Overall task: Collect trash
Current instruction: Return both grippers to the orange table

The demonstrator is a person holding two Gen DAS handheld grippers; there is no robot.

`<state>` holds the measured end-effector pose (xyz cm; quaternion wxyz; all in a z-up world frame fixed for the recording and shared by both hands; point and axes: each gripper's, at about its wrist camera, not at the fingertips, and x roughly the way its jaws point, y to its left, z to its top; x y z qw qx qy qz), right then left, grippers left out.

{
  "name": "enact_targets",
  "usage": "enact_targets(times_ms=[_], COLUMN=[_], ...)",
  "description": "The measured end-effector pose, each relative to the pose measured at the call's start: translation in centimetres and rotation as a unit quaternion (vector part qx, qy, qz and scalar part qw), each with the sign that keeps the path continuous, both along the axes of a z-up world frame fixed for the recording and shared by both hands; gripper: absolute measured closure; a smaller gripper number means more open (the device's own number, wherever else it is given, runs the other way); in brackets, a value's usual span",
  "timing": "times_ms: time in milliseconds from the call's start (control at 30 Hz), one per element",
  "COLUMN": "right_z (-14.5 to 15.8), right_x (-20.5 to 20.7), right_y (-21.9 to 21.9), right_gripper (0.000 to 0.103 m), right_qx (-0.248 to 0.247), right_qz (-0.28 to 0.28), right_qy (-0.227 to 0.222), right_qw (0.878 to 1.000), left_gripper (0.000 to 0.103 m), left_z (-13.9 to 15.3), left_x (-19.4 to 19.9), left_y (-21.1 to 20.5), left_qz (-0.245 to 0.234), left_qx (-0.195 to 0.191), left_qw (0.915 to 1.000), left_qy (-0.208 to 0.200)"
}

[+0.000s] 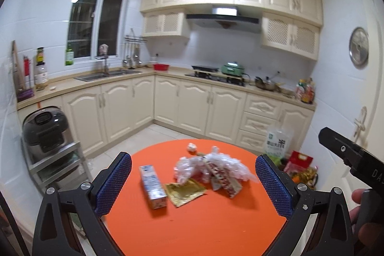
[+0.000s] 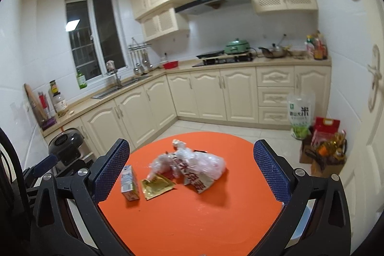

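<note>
Trash lies on a round orange table [image 1: 192,227] [image 2: 192,220]: a small milk carton [image 1: 153,186] [image 2: 129,184] on its side, a gold foil packet [image 1: 184,191] [image 2: 156,187], crumpled clear plastic [image 1: 216,164] [image 2: 206,162] over a red-and-white wrapper [image 1: 225,181] [image 2: 199,181], and a small white wad [image 1: 192,147] [image 2: 178,142] at the far side. My left gripper [image 1: 193,184] hangs open above the near edge, nothing between its fingers. My right gripper [image 2: 192,172] is open too, empty, above the same pile. It also shows at the right edge of the left wrist view, held by a hand [image 1: 360,208].
Cream kitchen cabinets [image 1: 192,104] line the far walls, with a sink [image 1: 105,76] and stove [image 1: 216,76]. A rice cooker [image 1: 45,131] sits on a metal rack at the left. A rice bag [image 2: 300,116] and boxes [image 2: 326,150] stand on the floor by the right wall.
</note>
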<state>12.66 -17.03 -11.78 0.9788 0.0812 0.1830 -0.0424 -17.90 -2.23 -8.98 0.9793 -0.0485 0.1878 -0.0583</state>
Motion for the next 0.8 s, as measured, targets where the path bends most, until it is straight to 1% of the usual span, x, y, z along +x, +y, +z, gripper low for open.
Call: enact_targets(times_ms=[100,200,333,400,500,600,767,800], right_z=[-0.3,-0.7,-1.4,-2.1,-3.2,-4.6,-7.2,-7.9], right_x=[0.1,0.2,1.0,1.7,3.1,4.8,8.1,9.0], right_y=[1.0,1.6,1.8,1.6,1.2,0.7,-0.4,-0.7], right_gripper=[0.0,0.0,0.0,0.0,0.0,0.0,0.0,0.0], right_qx=[-0.011,-0.014,-0.018,-0.015,-0.015,-0.014,-0.013,-0.011], right_qz=[0.008,0.013,0.015,0.015,0.013,0.011,0.006,0.005], right_qy=[0.006,0.012,0.026,0.037,0.057,0.079,0.118,0.127], right_qw=[1.0,1.0,0.999,0.999,0.998,0.997,0.993,0.992], left_gripper=[0.001,0.001,0.001,0.001,0.001,0.001,0.002,0.002], left_z=[-0.9,-1.5,-2.1,-2.2,-1.5,-2.0,-1.9,-1.2], left_x=[-1.6,-3.2,-3.3,-2.5,1.0,3.8,10.5,12.4], left_y=[-0.6,-0.1,-0.5,-0.7,-0.9,-1.4,-2.5,-2.3], left_qz=[0.014,0.023,0.032,0.037,0.043,0.046,0.05,0.051], left_qx=[-0.007,-0.012,-0.007,-0.009,-0.016,-0.019,-0.021,-0.021], left_qw=[0.9999,0.9997,0.9992,0.9987,0.9973,0.9952,0.9909,0.9902], left_qy=[0.002,0.004,0.021,0.033,0.058,0.083,0.123,0.129])
